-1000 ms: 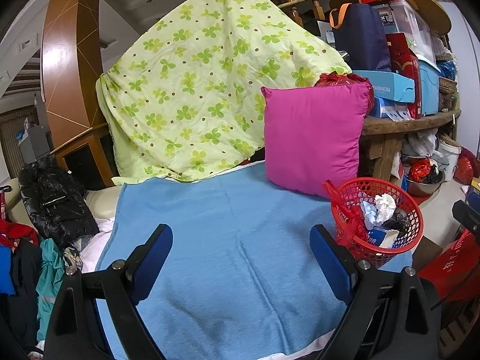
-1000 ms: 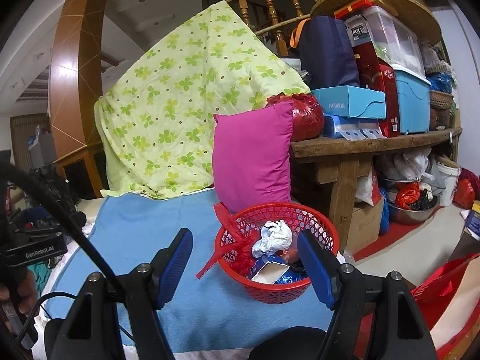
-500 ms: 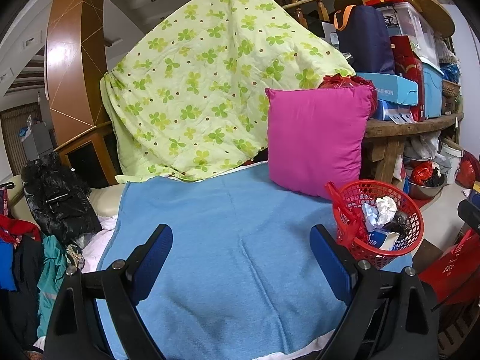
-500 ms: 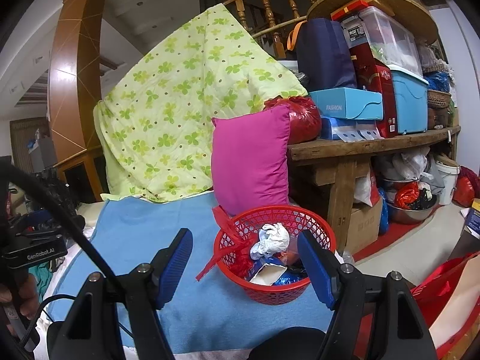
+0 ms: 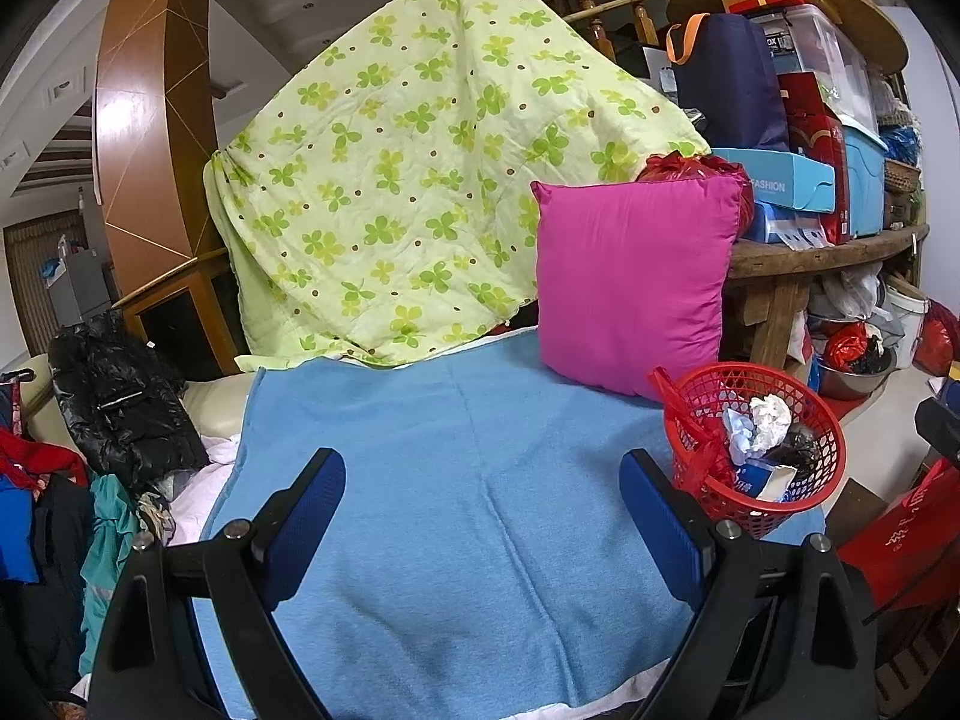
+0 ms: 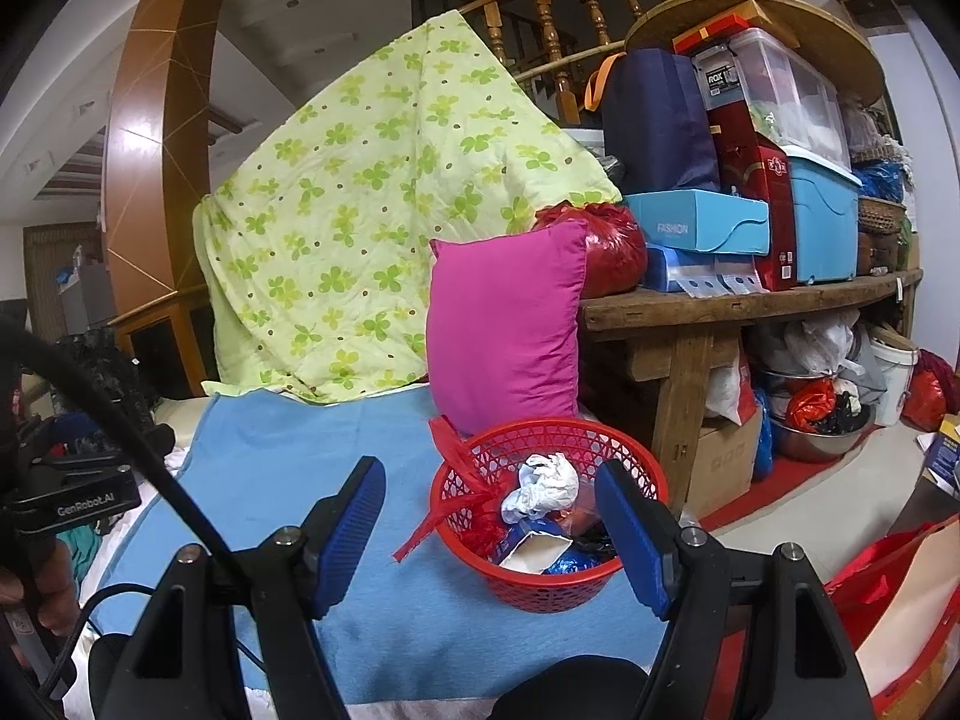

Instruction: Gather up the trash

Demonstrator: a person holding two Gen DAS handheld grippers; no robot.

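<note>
A red mesh basket (image 5: 827, 456) (image 6: 636, 468) stands on the right end of a blue towel (image 5: 468, 492) (image 6: 288, 456). It holds crumpled white paper (image 5: 771, 414) (image 6: 543, 480), a blue-and-white carton (image 6: 534, 549) and dark wrappers. My left gripper (image 5: 480, 516) is open over bare towel, left of the basket, with nothing between its blue pads. My right gripper (image 6: 489, 531) is open just in front of the basket, empty.
A pink pillow (image 5: 630, 276) (image 6: 504, 324) leans behind the basket against a green clover quilt (image 5: 420, 180). A wooden bench (image 6: 750, 306) loaded with boxes stands right. Clothes and a black jacket (image 5: 120, 402) lie left. A red bag (image 6: 900, 588) sits at the floor right.
Both views have shifted only slightly. The grippers' openings look the same and nothing was taken or let go.
</note>
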